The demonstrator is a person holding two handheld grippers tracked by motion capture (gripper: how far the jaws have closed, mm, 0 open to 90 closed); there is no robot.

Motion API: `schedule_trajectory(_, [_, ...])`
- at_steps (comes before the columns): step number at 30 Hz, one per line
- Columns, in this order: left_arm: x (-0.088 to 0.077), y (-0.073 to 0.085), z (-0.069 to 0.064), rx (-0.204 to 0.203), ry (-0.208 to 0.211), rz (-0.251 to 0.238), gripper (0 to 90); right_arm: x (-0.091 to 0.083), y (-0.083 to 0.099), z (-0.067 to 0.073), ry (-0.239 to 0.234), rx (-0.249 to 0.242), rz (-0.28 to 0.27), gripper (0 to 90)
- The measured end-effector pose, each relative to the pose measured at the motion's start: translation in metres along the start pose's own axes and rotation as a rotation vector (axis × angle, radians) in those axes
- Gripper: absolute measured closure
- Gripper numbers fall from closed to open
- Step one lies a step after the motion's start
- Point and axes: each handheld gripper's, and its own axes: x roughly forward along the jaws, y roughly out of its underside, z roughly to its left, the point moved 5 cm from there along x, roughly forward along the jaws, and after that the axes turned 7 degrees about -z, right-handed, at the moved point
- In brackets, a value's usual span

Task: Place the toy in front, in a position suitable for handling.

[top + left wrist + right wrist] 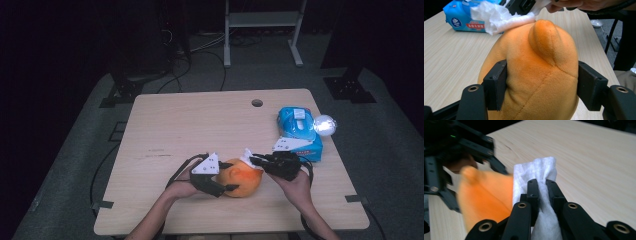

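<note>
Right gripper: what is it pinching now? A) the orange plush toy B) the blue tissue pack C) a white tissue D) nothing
C: in the right gripper view, the right gripper has its jaws clamped on a white tissue, which touches the orange plush toy.

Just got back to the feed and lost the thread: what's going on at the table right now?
A person is wiping an orange plush toy near the front edge of the wooden table. The left gripper clamps the toy from both sides. The right gripper is shut on a white tissue and presses it against the top of the toy. A blue tissue pack lies at the table's right edge, apart from the toy.
</note>
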Motion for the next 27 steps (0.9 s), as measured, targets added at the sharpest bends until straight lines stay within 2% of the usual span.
schedule_trajectory(3, [0.002,-0.001,-0.001,0.000,0.003,-0.002,31.9,-0.004,0.002,-0.002,-0.018,0.022,-0.004,81.7])
schedule_trajectory(6, [0.005,-0.002,-0.002,0.004,0.009,0.001,31.0,-0.003,-0.004,0.012,-0.061,0.004,-0.023,81.7])
schedule_trajectory(9, [0.006,-0.002,-0.005,0.027,0.009,0.010,30.9,0.004,-0.012,0.029,-0.102,-0.041,-0.036,81.5])
schedule_trajectory(11, [0.004,-0.002,-0.006,0.062,-0.003,0.018,32.7,0.006,-0.014,0.031,-0.093,-0.071,-0.032,81.3])
schedule_trajectory(12, [0.003,-0.003,-0.005,0.065,-0.010,0.016,34.1,0.007,-0.013,0.028,-0.083,-0.080,-0.030,81.4])
schedule_trajectory(15, [0.001,-0.003,-0.002,0.041,-0.020,0.005,35.0,0.005,-0.008,0.015,-0.036,-0.056,-0.021,81.5])
schedule_trajectory(17, [-0.001,-0.001,0.003,-0.002,-0.025,-0.016,35.2,0.002,-0.003,0.005,-0.025,-0.020,-0.020,81.5])
schedule_trajectory(19, [-0.004,0.000,0.008,-0.033,-0.035,-0.025,35.4,-0.001,-0.001,0.001,-0.009,-0.017,-0.017,81.6])
schedule_trajectory(20, [-0.004,0.000,0.008,-0.033,-0.035,-0.025,35.5,-0.001,-0.001,0.001,-0.009,-0.017,-0.017,81.6])
schedule_trajectory(21, [-0.005,0.001,0.012,-0.066,-0.045,-0.033,35.5,-0.002,-0.003,0.003,-0.008,-0.020,-0.026,81.7])
schedule_trajectory(23, [-0.004,0.001,0.014,-0.088,-0.056,-0.041,35.5,-0.002,-0.006,0.008,-0.016,-0.032,-0.033,81.7])
schedule_trajectory(25, [-0.001,0.000,0.013,-0.089,-0.058,-0.042,35.3,-0.001,-0.011,0.019,-0.055,-0.040,-0.055,81.7])
schedule_trajectory(27, [0.001,-0.001,0.011,-0.078,-0.062,-0.035,35.2,0.001,-0.017,0.032,-0.086,-0.083,-0.076,81.6])
